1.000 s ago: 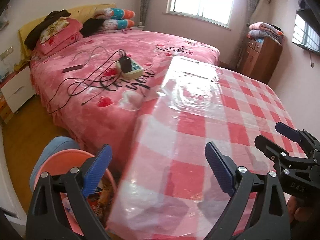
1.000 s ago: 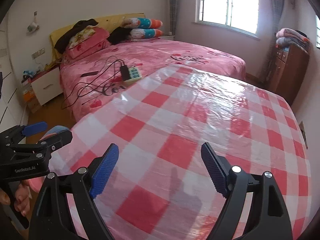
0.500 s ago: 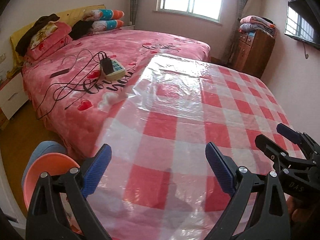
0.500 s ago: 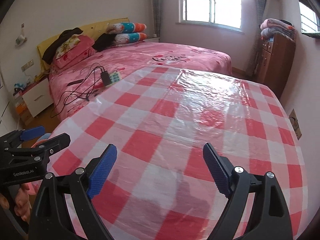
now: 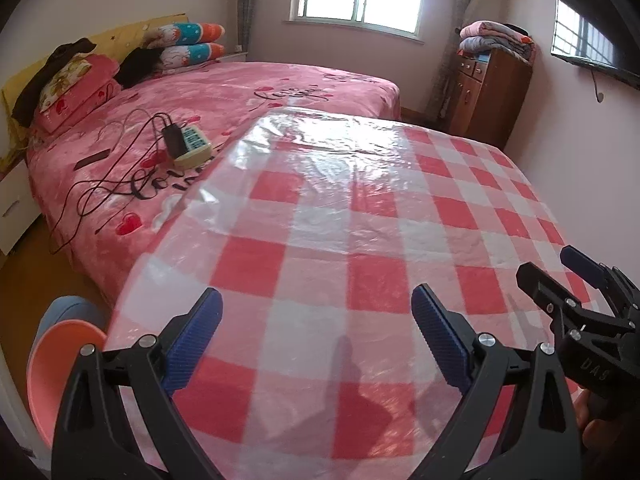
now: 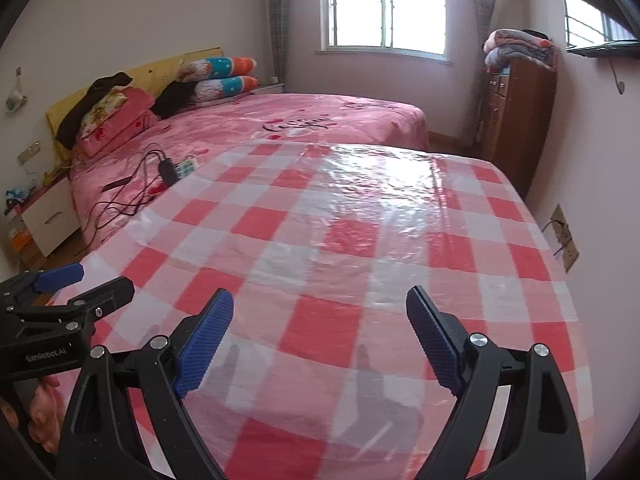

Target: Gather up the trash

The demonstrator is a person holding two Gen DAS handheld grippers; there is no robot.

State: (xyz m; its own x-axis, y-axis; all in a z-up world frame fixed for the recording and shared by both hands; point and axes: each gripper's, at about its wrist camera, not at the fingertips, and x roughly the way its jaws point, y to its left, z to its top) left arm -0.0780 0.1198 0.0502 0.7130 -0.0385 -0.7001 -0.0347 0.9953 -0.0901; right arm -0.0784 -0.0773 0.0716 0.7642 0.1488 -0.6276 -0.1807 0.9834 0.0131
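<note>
Beside the tabletop's near-left corner, low on the floor, a pink basin [image 5: 56,364] stands with a blue-grey rounded thing behind it; what lies inside the basin cannot be seen from here. No trash shows anywhere on the tabletop [image 5: 360,216], whose red-and-white checked cloth lies bare under a glossy clear plastic sheet.

Farther left, a pink bed [image 5: 248,92] runs alongside the tabletop, its edge just beside the cloth. On it rest a power strip [image 5: 190,146] with a black adapter plugged in, tangled black cables [image 5: 100,192] and a dark flat phone-like item [image 5: 92,159]. Pillows [image 5: 188,44] and dark clothing are heaped against the yellow headboard, and a white nightstand [image 6: 48,216] sits at the bed's left.

Over the near edge of the tabletop, the left tongs [image 5: 316,328] are spread wide with nothing between the blue pads. The right tongs [image 6: 320,332], just to their right, are likewise released and empty.

At the far right, a brown wooden cabinet [image 5: 492,96] stands against the wall, folded blankets [image 5: 496,38] stacked on top, with a wall-mounted screen [image 5: 592,44] beyond it.
</note>
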